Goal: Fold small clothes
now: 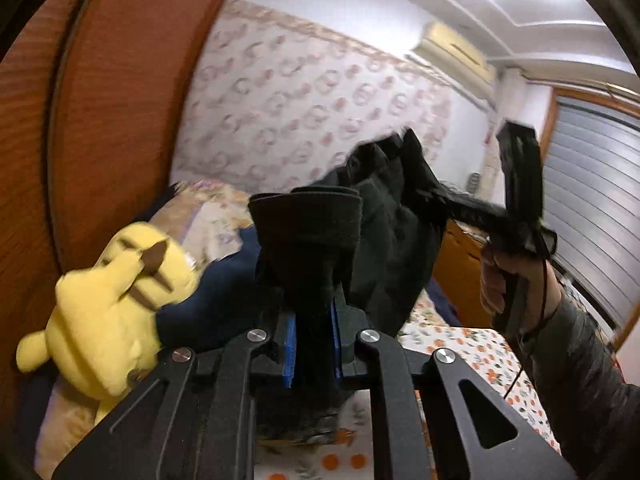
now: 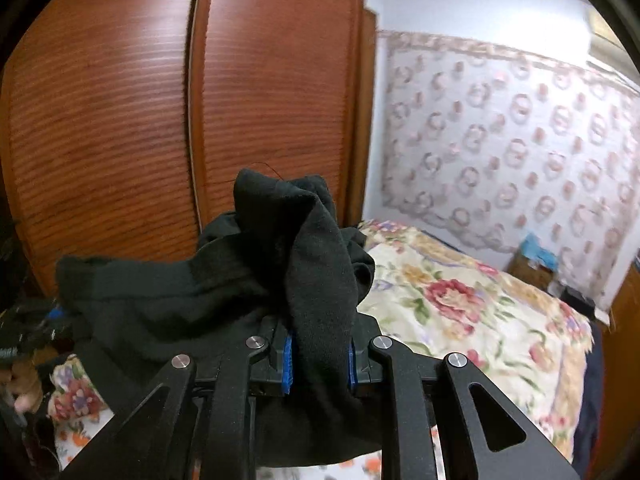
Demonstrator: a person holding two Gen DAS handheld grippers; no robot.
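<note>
A small black garment (image 1: 384, 216) hangs in the air between both grippers, above the bed. My left gripper (image 1: 313, 344) is shut on one ribbed edge of it, the cloth bunched between the blue pads. My right gripper (image 2: 319, 354) is shut on another part of the same black garment (image 2: 224, 280), which drapes to the left over its fingers. In the left wrist view the right gripper (image 1: 520, 216) shows at the right, held by a hand, with the cloth stretched to it.
A yellow plush toy (image 1: 116, 300) and a dark blue cloth (image 1: 216, 300) lie on the bed at left. The floral bedspread (image 2: 472, 300) spreads to the right. A wooden wardrobe (image 2: 120, 120) stands close behind. A window with blinds (image 1: 592, 208) is at right.
</note>
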